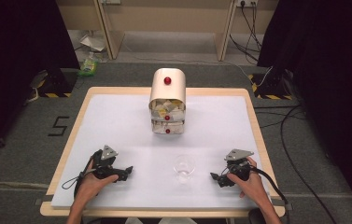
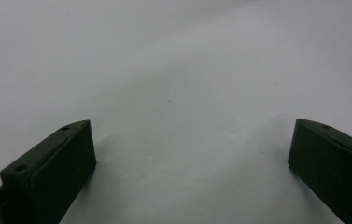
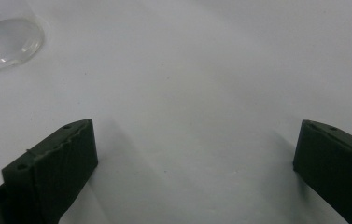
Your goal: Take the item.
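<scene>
A clear drinking glass (image 1: 184,167) stands on the white table top (image 1: 117,121) near the front, between my two hands. My left gripper (image 1: 128,171) rests on the table to the glass's left, pointing right, its jaws wide apart over bare white surface (image 2: 187,140). My right gripper (image 1: 214,177) rests to the glass's right, pointing left, jaws also wide apart with nothing between them. The glass's base (image 3: 6,42) shows at the top left of the right gripper view. A small cream drawer cabinet (image 1: 167,100) with red knobs stands at the table's back centre, its drawers holding white packets.
The table's wooden rim (image 1: 66,140) frames the white top. Cables (image 1: 290,149) run over the grey floor at the right. A green bottle (image 1: 88,65) and a wooden bench (image 1: 164,23) stand beyond the table.
</scene>
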`<state>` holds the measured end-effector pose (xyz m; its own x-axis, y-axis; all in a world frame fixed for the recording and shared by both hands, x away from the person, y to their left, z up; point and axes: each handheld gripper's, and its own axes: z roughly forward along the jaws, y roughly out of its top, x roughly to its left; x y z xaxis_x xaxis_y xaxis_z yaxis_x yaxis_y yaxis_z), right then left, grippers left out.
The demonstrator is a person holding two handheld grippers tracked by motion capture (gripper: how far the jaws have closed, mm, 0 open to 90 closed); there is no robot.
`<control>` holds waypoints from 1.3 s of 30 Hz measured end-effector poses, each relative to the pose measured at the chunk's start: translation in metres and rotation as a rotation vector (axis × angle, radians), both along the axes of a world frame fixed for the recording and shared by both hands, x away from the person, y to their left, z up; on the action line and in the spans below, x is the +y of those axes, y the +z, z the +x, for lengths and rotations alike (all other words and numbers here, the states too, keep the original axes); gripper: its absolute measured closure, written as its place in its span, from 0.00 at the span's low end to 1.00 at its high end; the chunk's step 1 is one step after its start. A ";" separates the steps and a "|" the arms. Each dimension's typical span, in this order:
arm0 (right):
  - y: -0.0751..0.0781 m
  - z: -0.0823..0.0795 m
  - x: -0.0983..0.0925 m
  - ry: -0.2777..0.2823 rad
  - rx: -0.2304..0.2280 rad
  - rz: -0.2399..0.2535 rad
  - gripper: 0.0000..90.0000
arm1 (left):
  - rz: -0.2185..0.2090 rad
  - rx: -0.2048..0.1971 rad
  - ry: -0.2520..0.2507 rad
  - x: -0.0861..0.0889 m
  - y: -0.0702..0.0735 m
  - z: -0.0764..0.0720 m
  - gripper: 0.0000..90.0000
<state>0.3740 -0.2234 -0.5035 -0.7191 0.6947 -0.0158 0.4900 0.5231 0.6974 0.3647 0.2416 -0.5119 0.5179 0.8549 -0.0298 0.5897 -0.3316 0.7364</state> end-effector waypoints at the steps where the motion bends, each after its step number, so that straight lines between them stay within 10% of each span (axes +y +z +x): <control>1: 0.000 0.000 0.000 0.002 -0.002 0.001 0.00 | 0.000 0.000 0.000 0.000 0.000 0.000 0.00; 10: 0.000 0.000 0.000 0.001 0.000 0.000 0.00 | -0.001 -0.050 -0.027 -0.001 0.002 -0.005 0.18; 39: 0.000 0.000 0.000 0.001 0.001 0.001 0.00 | -0.080 -0.232 -0.102 -0.032 0.060 0.013 0.17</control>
